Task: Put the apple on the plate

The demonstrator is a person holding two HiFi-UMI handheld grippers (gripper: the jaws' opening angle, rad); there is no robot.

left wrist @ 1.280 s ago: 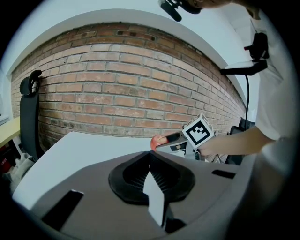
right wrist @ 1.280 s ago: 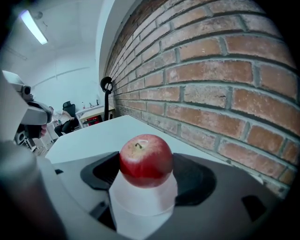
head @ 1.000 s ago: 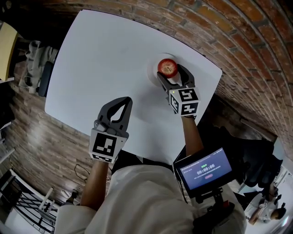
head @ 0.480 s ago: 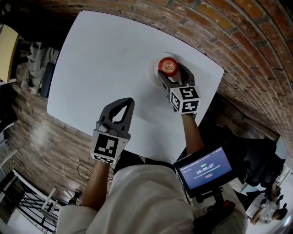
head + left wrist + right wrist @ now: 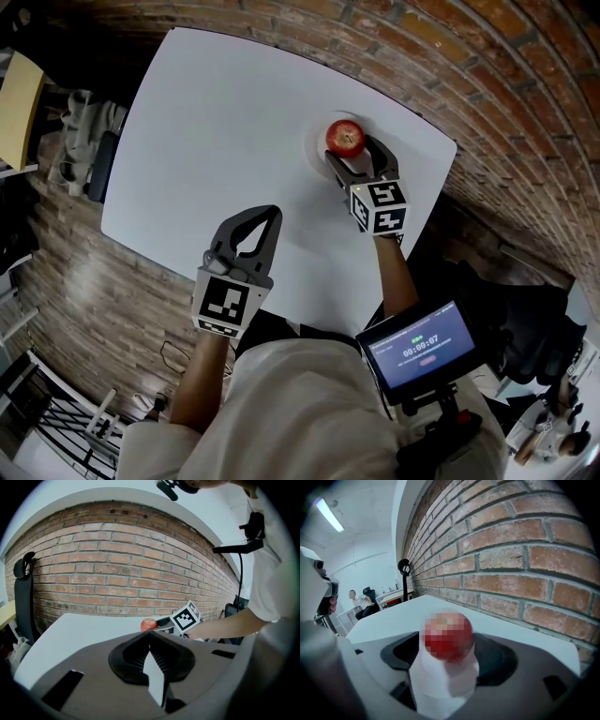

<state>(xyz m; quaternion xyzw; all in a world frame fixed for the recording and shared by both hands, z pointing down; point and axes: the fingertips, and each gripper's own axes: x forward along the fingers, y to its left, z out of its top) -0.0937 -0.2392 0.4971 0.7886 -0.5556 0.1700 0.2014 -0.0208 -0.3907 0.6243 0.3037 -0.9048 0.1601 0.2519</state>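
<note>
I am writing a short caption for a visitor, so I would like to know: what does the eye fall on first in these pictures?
The red apple stands out most. It sits on a white plate near the far right edge of the white table, between the jaws of the right gripper. Next come the brick wall behind the table and the left gripper, shut and empty over the near edge.

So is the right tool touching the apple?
Cannot tell. In the right gripper view the apple sits between the right tool's jaws, but blur hides its edges; the head view shows neither contact nor gap plainly.
</note>
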